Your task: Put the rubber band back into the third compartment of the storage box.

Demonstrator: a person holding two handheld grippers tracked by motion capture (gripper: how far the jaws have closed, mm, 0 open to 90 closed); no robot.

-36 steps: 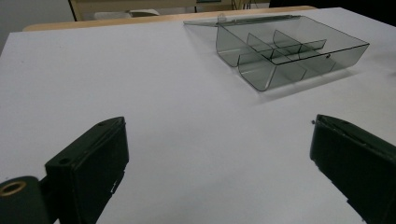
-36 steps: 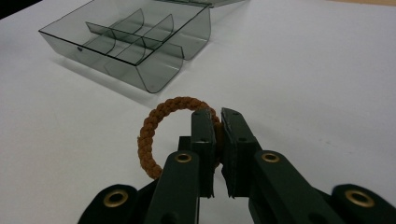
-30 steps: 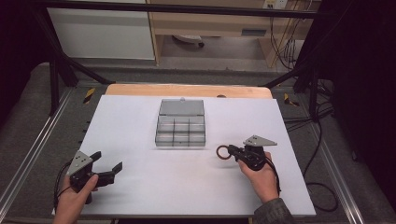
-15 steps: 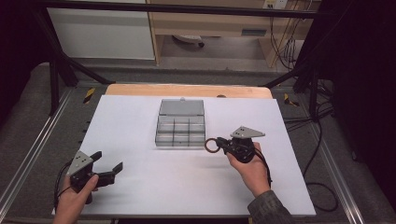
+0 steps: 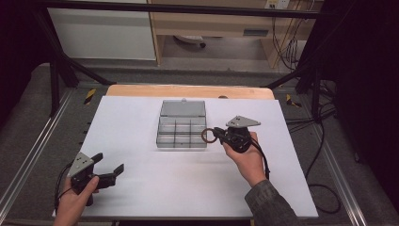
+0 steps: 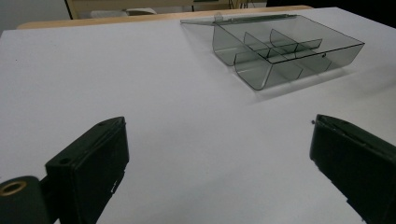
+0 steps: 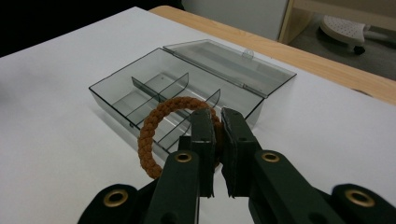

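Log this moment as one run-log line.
right gripper: shut on braided ring, beside open compartment box | left gripper: open, holding nothing, near table edge

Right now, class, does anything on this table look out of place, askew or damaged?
Nothing stands out. The clear compartment box sits square on the white table, lid open and flat behind it. The right gripper holds a brown braided bracelet beside it; the left gripper is open.

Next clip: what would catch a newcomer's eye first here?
The brown braided ring-shaped bracelet, pinched in the right claw and held just beside the smoky transparent plastic compartment box at the middle of the white table. The box's lid lies open and its compartments look empty. Near the front left corner, the left claw gapes open, holding nothing.
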